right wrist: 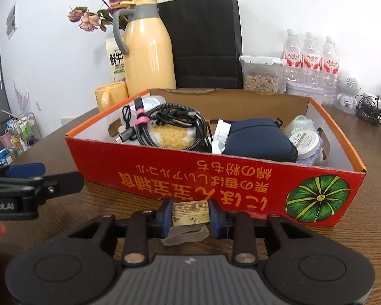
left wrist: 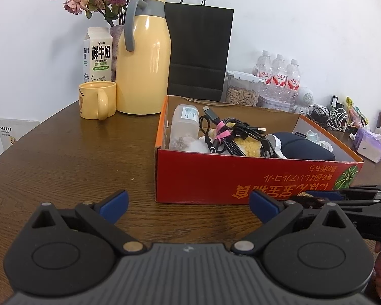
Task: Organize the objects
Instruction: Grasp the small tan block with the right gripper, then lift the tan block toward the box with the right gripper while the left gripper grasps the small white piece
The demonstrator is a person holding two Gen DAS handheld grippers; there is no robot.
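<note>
A red cardboard box (left wrist: pixel 241 175) stands on the brown wooden table (left wrist: pixel 63 157); it also shows in the right wrist view (right wrist: pixel 216 178). It holds coiled cables (right wrist: pixel 170 119), a navy pouch (right wrist: pixel 256 137), a clear plastic bottle (left wrist: pixel 184 124) and a round tin (right wrist: pixel 304 142). My right gripper (right wrist: pixel 190 216) is shut on a small cream block with printed text (right wrist: pixel 189 214), just in front of the box's near wall. My left gripper (left wrist: pixel 189 204) is open and empty, low over the table left of the box. The right gripper shows at its right (left wrist: pixel 355 198).
A yellow thermos (left wrist: pixel 143 58), yellow mug (left wrist: pixel 97 99), milk carton (left wrist: pixel 97 56), dried roses and a black paper bag (left wrist: pixel 198 50) stand behind the box. A jar of seeds (left wrist: pixel 242 89), water bottles (left wrist: pixel 279 76), a white speaker and chargers sit at the right.
</note>
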